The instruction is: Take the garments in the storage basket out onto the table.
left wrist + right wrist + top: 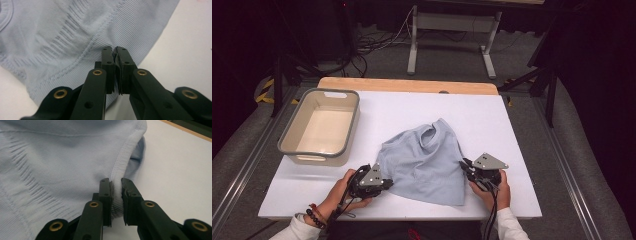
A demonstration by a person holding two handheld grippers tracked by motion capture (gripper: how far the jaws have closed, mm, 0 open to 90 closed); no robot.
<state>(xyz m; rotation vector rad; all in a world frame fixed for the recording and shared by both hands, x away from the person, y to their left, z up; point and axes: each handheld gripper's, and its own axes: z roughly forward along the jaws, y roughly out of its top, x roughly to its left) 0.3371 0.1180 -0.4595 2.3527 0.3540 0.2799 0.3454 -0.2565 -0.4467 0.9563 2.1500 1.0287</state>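
High view — I am holding a pale blue knit garment [424, 162] that is lying crumpled on the white table [512, 130], just right of the grey bin [292, 127]. My left gripper [382, 184] is meeting the garment's near left corner, and my right gripper [466, 166] is meeting its right edge; the bin is standing apart from the cloth.

Left gripper view — my left gripper [115, 51] is pinching the garment [75, 32] at its ribbed edge, the jaws pressed together with a thin fold of cloth between the pads.

Right gripper view — my right gripper [115, 182] is clamping a thick ribbed band of the garment [50, 157], the band filling the narrow gap between the jaws.

Judged from this, I am securing two holds before lifting or spreading the cloth. To do it well, I am keeping both pinches firm and should be raising the two hands evenly — a shallow bite on the left may slip if the pull comes sideways.
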